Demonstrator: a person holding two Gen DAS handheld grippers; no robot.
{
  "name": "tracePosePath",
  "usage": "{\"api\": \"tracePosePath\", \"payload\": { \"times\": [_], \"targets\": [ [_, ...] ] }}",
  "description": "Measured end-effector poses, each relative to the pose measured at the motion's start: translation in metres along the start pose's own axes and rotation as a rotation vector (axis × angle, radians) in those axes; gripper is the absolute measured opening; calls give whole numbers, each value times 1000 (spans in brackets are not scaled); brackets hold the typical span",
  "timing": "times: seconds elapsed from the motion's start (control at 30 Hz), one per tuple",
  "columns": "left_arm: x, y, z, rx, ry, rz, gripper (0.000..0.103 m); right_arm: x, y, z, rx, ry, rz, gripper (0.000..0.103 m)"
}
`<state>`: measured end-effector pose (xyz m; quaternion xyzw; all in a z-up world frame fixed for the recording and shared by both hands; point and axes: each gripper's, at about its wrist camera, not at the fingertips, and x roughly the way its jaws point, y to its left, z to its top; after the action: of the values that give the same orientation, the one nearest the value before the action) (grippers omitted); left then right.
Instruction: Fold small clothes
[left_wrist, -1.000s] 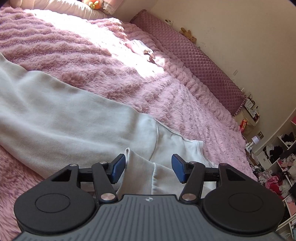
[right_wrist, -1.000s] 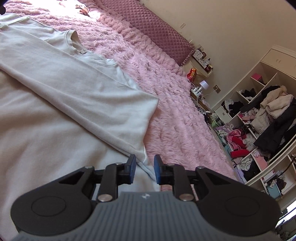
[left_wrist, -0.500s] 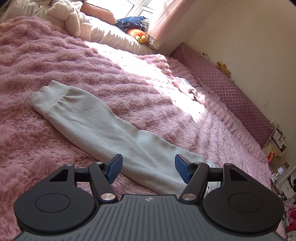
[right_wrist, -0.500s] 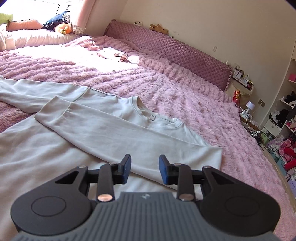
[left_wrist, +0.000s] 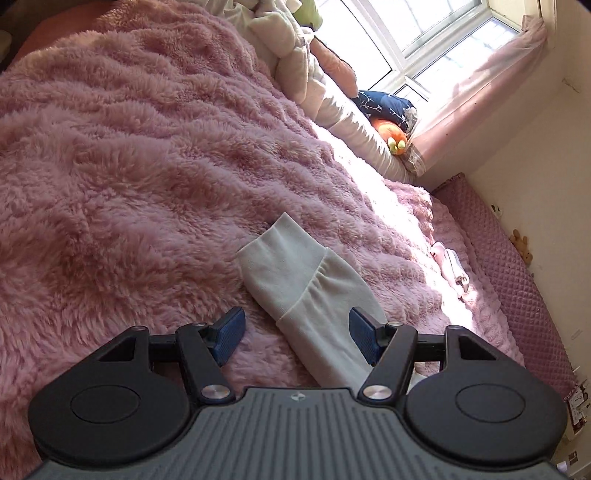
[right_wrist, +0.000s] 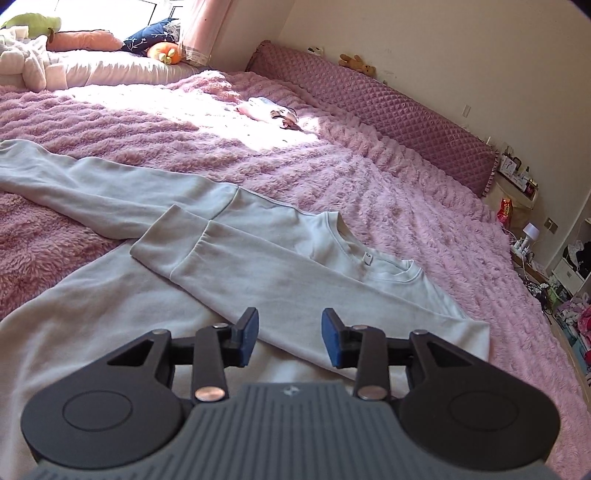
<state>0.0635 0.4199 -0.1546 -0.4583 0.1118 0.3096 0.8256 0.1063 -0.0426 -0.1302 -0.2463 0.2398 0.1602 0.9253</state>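
Note:
A pale grey-white sweatshirt (right_wrist: 92, 317) lies flat on the pink fluffy blanket (right_wrist: 369, 177). In the right wrist view one sleeve (right_wrist: 280, 277) is folded across its chest, the other sleeve (right_wrist: 92, 188) stretches out to the left. My right gripper (right_wrist: 290, 336) is open and empty, just above the folded sleeve. In the left wrist view the outstretched sleeve's cuff (left_wrist: 280, 258) lies on the blanket (left_wrist: 129, 184). My left gripper (left_wrist: 297, 334) is open and empty, with the sleeve (left_wrist: 325, 317) running between its fingers.
Pillows and an orange plush toy (right_wrist: 164, 50) lie at the head of the bed by the window. A small pink garment (right_wrist: 267, 110) lies on the sunlit blanket. A quilted purple bolster (right_wrist: 388, 110) runs along the wall. Cluttered shelves (right_wrist: 576, 266) stand at far right.
My left gripper has travelled along the outstretched sleeve to its cuff end. My right gripper has opened wider and pulled back from the garment's edge, leaving one sleeve folded across the chest.

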Motion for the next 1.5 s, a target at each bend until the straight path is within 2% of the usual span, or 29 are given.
{"api": "tracePosePath", "payload": {
  "times": [0.13, 0.27, 0.3, 0.37, 0.4, 0.43, 0.57, 0.7, 0.83, 0.97, 1.13, 1.27, 1.4, 1.5],
  "targets": [
    [12, 8, 4, -43, -16, -15, 75, 4, 6, 3, -12, 2, 3, 33],
    [23, 6, 10, -33, -29, -12, 75, 4, 12, 6, -19, 3, 11, 34],
    [24, 5, 11, -37, -25, -31, 72, 3, 14, 6, -25, 0, 11, 34],
    [24, 3, 12, -33, -24, -77, 39, 2, 16, 7, -34, -6, 10, 37],
    [22, 0, 12, -19, -30, -74, 5, 2, 16, 6, -35, -6, 9, 38],
    [19, -3, 12, -10, -36, -75, 5, 2, 16, 6, -33, -4, 10, 38],
    [-3, -23, 13, -8, -86, -162, 5, 0, 10, 4, -8, 7, 10, 38],
    [-21, -61, 14, 7, -105, -288, 5, -5, -1, 0, 9, 7, 0, 38],
    [-35, -109, 10, 28, -94, -429, 5, -13, -19, -5, 34, -2, -25, 39],
    [-50, -170, -14, 81, -27, -582, 5, -23, -41, -13, 62, -10, -65, 39],
    [-62, -244, -76, 195, 89, -750, 5, -37, -79, -33, 114, 0, -117, 40],
    [-63, -290, -144, 226, 212, -852, 5, -47, -108, -55, 149, 17, -165, 40],
    [-61, -317, -218, 281, 340, -932, 5, -53, -136, -78, 196, 52, -192, 40],
    [-53, -325, -269, 283, 445, -954, 5, -54, -148, -94, 202, 81, -211, 40]
  ]
}}
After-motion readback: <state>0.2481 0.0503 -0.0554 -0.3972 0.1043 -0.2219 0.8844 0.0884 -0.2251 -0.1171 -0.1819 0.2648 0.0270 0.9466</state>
